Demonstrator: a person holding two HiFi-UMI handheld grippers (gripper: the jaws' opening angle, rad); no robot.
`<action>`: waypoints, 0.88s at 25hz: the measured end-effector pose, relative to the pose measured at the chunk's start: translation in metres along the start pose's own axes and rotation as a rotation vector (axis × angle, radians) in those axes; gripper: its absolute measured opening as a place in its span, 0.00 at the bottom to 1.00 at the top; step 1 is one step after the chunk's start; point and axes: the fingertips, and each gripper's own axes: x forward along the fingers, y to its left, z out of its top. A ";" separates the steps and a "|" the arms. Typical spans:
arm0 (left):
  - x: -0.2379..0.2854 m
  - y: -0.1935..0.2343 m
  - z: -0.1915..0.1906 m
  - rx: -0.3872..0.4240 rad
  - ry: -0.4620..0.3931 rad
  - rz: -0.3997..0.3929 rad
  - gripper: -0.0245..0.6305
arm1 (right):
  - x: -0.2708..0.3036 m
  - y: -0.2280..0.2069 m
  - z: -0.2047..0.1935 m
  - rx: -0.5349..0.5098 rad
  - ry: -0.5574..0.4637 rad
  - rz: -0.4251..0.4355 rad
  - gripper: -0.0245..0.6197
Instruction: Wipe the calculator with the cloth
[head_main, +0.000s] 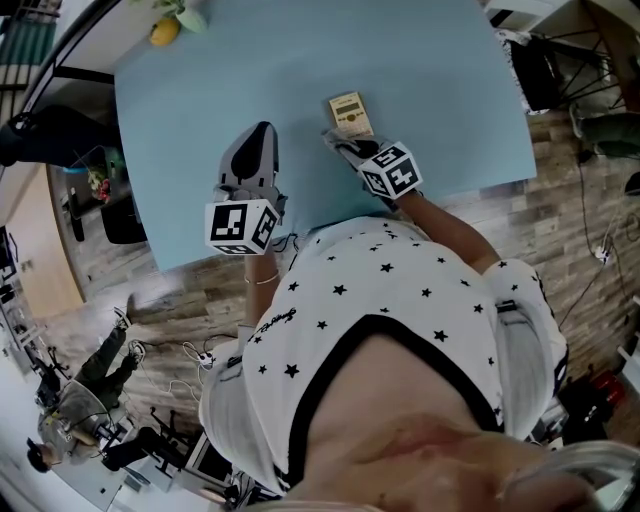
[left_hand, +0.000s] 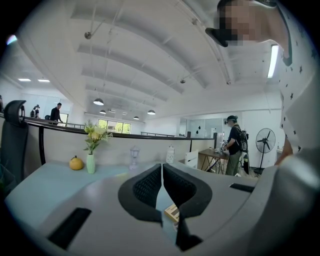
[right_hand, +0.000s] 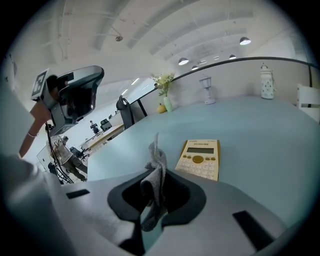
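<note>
A cream calculator (head_main: 350, 112) lies flat on the light blue table (head_main: 200, 90); in the right gripper view the calculator (right_hand: 200, 159) sits just beyond the jaws, to their right. My right gripper (head_main: 336, 140) hovers at its near edge, shut on a small grey cloth (right_hand: 157, 172) that sticks up between the jaws. My left gripper (head_main: 262, 132) is held off to the left of the calculator, tilted up, with its jaws shut on nothing (left_hand: 162, 169). A corner of the calculator (left_hand: 171, 212) peeks out below them.
A yellow fruit (head_main: 165, 30) and a vase of flowers (left_hand: 90, 161) stand at the table's far edge, with two small lanterns (right_hand: 207, 94) further along. The near table edge (head_main: 300, 225) runs right by my body. A person (left_hand: 234, 146) and a fan (left_hand: 264, 142) are beyond the table.
</note>
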 end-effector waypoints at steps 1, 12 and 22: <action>0.000 0.000 0.000 -0.001 0.000 -0.003 0.09 | 0.001 0.000 -0.002 0.006 0.001 -0.001 0.10; 0.008 -0.006 -0.001 0.006 0.001 -0.042 0.09 | -0.006 -0.012 -0.001 0.071 -0.032 -0.026 0.10; 0.024 -0.019 0.001 0.012 0.002 -0.097 0.09 | -0.026 -0.043 -0.001 0.139 -0.078 -0.109 0.10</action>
